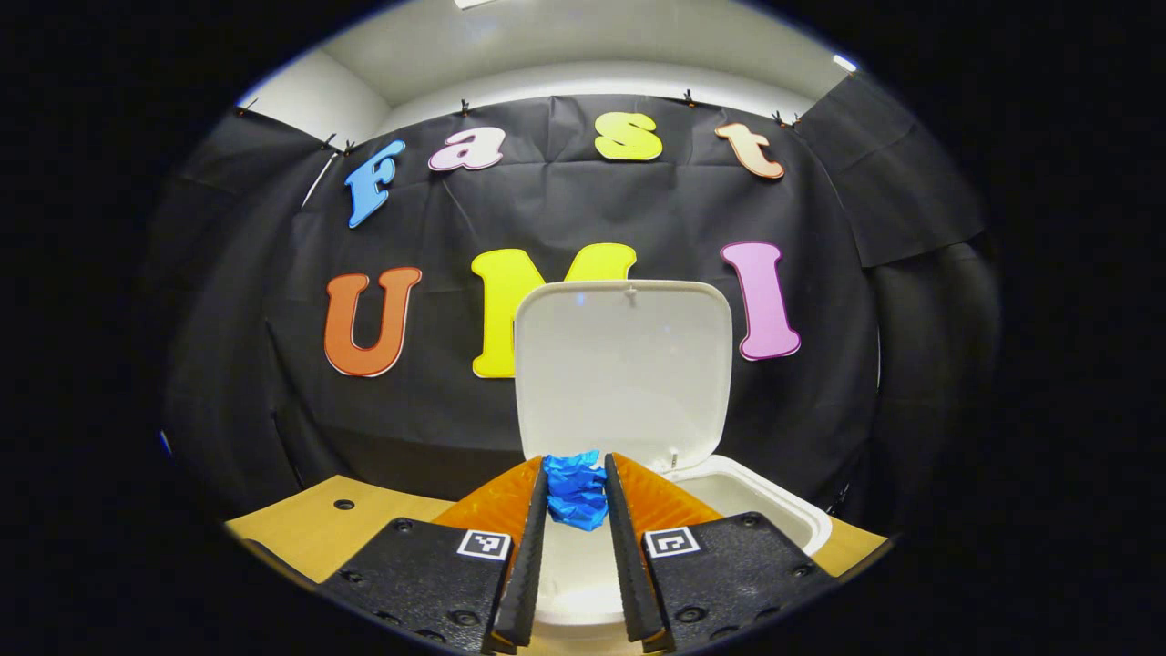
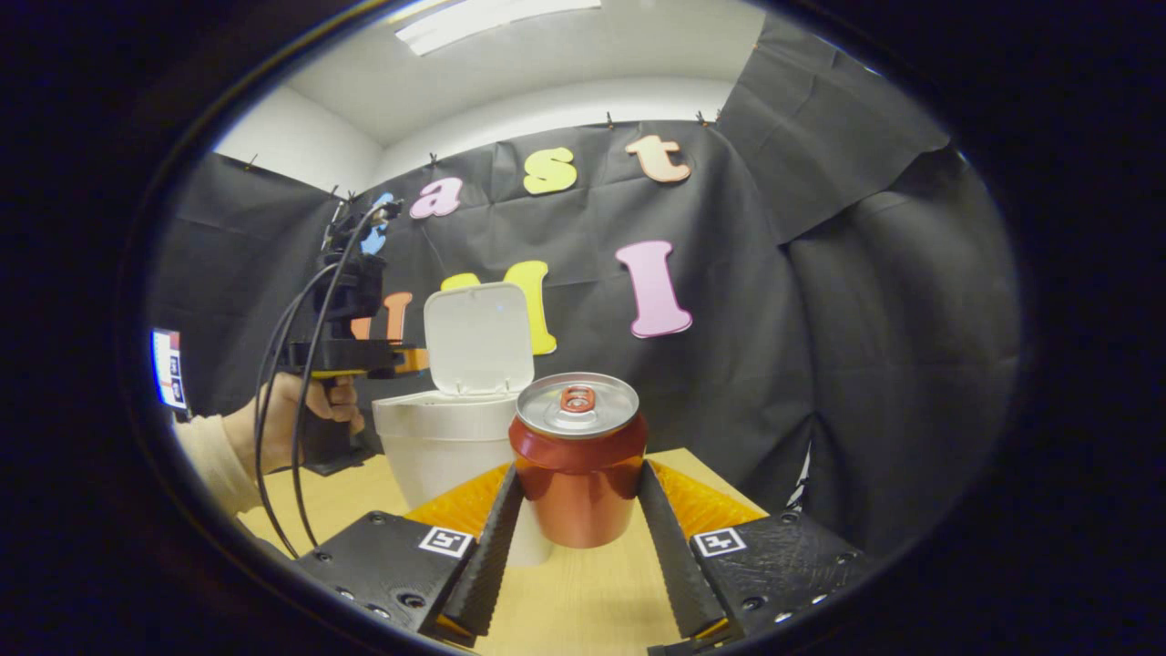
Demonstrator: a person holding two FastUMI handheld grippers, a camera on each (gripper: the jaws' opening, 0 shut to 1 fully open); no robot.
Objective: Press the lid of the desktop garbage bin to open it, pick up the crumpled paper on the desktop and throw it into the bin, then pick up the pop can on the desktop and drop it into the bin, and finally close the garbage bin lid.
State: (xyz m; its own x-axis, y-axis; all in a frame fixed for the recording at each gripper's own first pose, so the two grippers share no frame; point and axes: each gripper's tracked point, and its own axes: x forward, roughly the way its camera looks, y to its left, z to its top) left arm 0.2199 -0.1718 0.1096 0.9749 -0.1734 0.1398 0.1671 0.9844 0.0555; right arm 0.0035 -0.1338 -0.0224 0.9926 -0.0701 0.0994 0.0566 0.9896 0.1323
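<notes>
Booth: black cloth wall behind, pale wood counter below, light from the ceiling.
Bin: the white desktop bin stands on the counter with its lid swung up and back, mouth open. In the right gripper view it sits just behind and left of the can.
Can: the red pop can stands upright on the counter, between the fingers of the right gripper.
Right gripper: jaws spread on either side of the can, close to its sides; I cannot tell whether they touch it yet.
Left gripper: the left gripper is held over the bin's mouth, jaws pinching the blue crumpled paper at the tips. A hand holds it from the left.
Risk, paper: it seems to hang nearer the front rim than the middle; let go here, I'd judge it could catch the rim and tumble onto the counter.
Risk, can: smooth and round, and standing so near the bin; an uneven squeeze could tip it or shove it against the bin wall.
Risk, lid: upright and free, a knock from either gripper might drop it shut early.
</notes>
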